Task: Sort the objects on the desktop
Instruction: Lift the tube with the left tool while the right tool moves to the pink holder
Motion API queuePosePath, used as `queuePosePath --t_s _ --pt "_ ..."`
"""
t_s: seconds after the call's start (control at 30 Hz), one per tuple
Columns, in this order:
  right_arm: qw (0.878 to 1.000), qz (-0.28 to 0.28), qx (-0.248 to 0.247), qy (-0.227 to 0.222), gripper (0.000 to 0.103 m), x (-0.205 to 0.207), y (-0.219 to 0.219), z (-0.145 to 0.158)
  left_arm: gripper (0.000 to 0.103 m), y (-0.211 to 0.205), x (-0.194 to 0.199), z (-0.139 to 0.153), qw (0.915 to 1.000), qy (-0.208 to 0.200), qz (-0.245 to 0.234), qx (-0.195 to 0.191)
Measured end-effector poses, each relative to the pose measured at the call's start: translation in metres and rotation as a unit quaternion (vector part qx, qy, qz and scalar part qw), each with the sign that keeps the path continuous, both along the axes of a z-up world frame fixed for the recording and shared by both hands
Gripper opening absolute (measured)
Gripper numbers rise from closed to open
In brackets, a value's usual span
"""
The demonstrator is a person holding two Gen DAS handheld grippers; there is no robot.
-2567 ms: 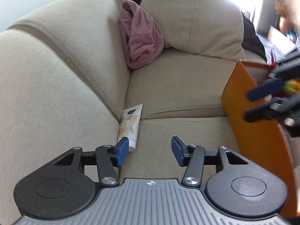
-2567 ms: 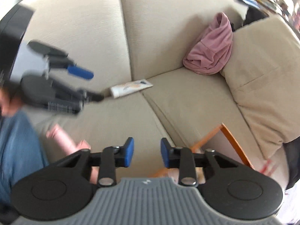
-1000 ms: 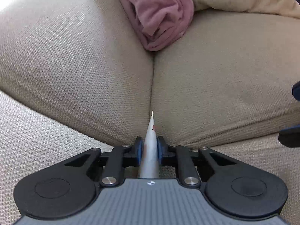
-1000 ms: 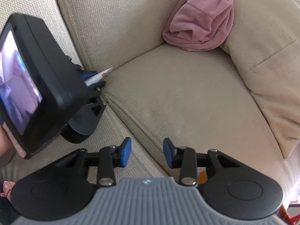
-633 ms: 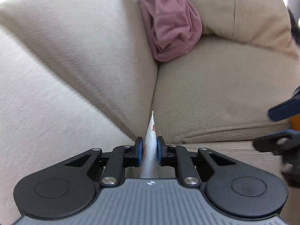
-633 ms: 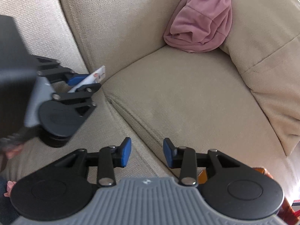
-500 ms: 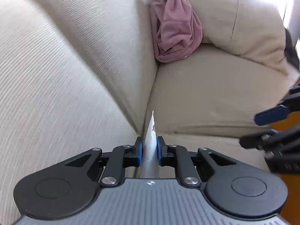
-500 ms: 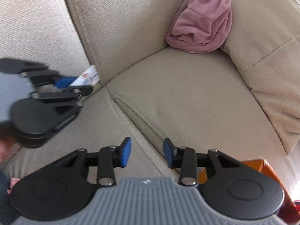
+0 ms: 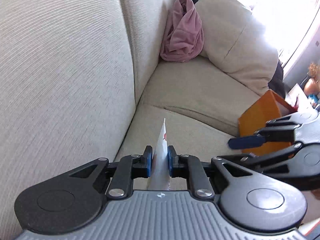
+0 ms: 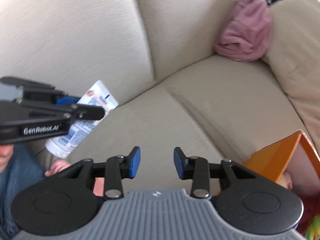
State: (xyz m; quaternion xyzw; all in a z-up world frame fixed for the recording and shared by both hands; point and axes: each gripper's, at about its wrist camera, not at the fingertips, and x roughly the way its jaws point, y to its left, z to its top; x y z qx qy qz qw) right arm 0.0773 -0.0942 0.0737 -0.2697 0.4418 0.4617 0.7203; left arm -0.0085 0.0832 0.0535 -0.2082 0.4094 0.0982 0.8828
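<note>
white tube [image 10: 88, 120] | printed label | tilted | clamped above sofa seat [image 10: 200, 110]

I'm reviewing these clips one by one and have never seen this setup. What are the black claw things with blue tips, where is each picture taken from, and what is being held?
There is no robot here: a person carries a handheld claw in each hand, and each has a wide-angle camera that looks forward along its two fingers. That is why a grey and black body fills the bottom of both pictures.

The left camera's picture shows the left claw shut on a white tube, seen edge-on. The right camera's picture shows the right claw open with nothing between its blue pads; the left claw enters from the side there, so the same tube appears flat, with printed text, its cap end down.

The surface is a beige sofa, not a desk. A crumpled pink cloth lies in the corner beside a cushion, and an orange box stands at the seat's front edge.
</note>
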Motion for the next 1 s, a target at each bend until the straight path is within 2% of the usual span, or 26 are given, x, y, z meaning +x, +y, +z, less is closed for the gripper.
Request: queuePosePath --t_s 0.1,0.3,0.47,0.57,0.73,0.8,0.87,1.0 --pt "1.000 -0.003 0.013 0.021 0.032 -0.009 0.001 0.001 0.017 0.000 -0.019 0.004 0.9996 -0.017 -0.002 -0.025" --pt "0.998 0.005 0.037 0.042 0.032 -0.027 0.005 0.001 0.017 -0.009 -0.041 0.010 0.9987 -0.028 -0.021 -0.038" --pt "0.999 -0.001 0.026 0.045 0.031 -0.028 0.007 -0.010 0.017 -0.018 -0.051 0.019 0.9975 -0.054 -0.032 -0.033" --pt "0.998 -0.012 0.026 0.056 0.030 -0.022 0.006 -0.015 0.018 -0.016 -0.048 0.021 0.9981 -0.045 -0.024 -0.034" --pt "0.997 -0.034 0.043 0.061 0.030 -0.013 0.008 -0.014 0.018 -0.020 -0.025 0.028 0.9988 -0.026 -0.042 -0.006" --pt "0.997 -0.042 0.051 0.051 0.026 -0.008 0.010 -0.013 0.018 -0.023 -0.026 0.032 0.9986 -0.026 -0.046 0.002" --pt "0.997 -0.045 0.049 0.043 0.026 -0.003 0.011 -0.012 0.018 -0.024 -0.026 0.033 0.9987 -0.025 -0.044 0.004" --pt "0.998 -0.038 0.042 0.032 0.026 -0.008 0.015 -0.014 0.018 -0.026 -0.026 0.033 0.9987 -0.009 -0.040 0.031"
